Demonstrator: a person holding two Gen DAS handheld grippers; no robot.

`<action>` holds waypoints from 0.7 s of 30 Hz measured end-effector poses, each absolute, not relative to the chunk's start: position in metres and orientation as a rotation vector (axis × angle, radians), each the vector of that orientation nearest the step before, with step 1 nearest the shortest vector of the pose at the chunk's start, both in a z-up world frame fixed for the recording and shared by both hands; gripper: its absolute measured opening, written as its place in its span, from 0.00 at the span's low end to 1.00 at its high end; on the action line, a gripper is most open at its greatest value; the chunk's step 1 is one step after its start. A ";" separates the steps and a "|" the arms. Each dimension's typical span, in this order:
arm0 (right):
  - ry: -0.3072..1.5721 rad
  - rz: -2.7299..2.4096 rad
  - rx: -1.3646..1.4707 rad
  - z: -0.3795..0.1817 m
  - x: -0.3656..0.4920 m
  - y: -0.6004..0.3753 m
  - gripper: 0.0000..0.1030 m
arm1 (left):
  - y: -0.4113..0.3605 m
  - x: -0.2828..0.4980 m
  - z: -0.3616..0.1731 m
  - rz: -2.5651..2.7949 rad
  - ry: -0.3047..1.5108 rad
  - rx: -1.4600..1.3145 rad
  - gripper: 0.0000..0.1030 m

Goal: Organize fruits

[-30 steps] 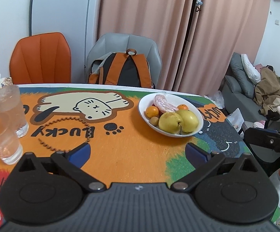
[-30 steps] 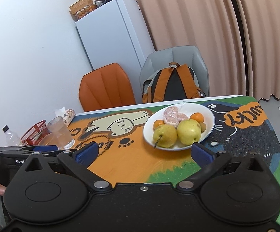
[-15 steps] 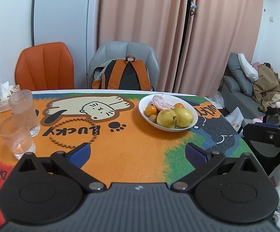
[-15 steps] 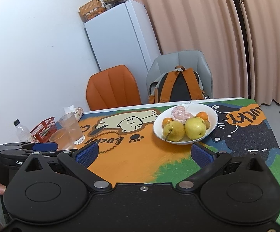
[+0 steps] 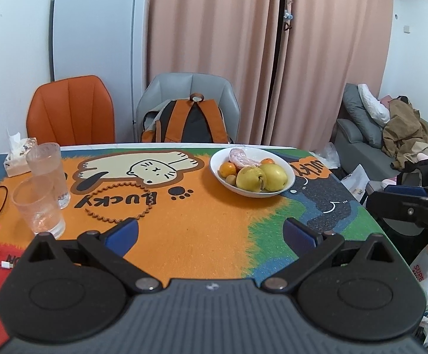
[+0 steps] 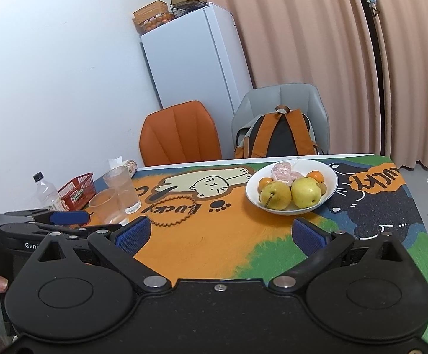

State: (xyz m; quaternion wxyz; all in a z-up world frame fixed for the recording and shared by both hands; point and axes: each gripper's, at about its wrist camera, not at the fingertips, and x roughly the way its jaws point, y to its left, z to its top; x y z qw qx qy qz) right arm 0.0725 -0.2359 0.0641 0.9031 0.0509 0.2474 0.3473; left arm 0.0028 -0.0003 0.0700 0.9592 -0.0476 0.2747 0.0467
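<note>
Hovering above the near edge of a cartoon-cat tablecloth (image 5: 202, 236), the left gripper (image 5: 211, 233) has its blue-padded fingers (image 5: 122, 234) spread wide, holding nothing and touching nothing. The right gripper (image 6: 220, 234) hangs over the same near edge with its own blue fingers (image 6: 308, 236) equally wide apart and empty. In the left wrist view, a white bowl (image 5: 225, 181) of fruit sits at about 1 o'clock from the left gripper, well apart from both fingers; in the right wrist view it lies at roughly 1 o'clock as well, beyond the open jaws. Two yellow pears (image 5: 251, 178) fill the bowl's near side, touching each other, with small oranges (image 5: 227, 168) and a pink wrapped fruit (image 5: 242, 157) behind them and a small brown fruit (image 5: 230, 180) tucked at the pears' left. Two clear plastic cups (image 5: 38, 206) stand close together at 10 o'clock from the left gripper, near a tissue pack (image 5: 16, 162) and a red basket (image 6: 76, 190). Beyond the table, an orange chair (image 5: 70, 110) and a grey chair (image 5: 190, 87) carrying an orange-and-black backpack (image 5: 190, 124) stand at 12 o'clock, before a white fridge (image 5: 99, 29) and pink curtains (image 5: 273, 44). Each gripper appears at the side edge of the other's view, at 3 o'clock in the left view and 9 o'clock in the right.
</note>
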 end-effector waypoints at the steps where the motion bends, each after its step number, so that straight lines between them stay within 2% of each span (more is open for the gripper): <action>1: 0.510 0.721 0.102 0.064 0.071 -0.236 1.00 | -0.001 0.000 0.070 0.094 0.553 -0.097 1.00; 21: 0.513 0.743 0.084 0.064 0.064 -0.229 1.00 | 0.007 -0.010 0.067 0.118 0.557 -0.109 1.00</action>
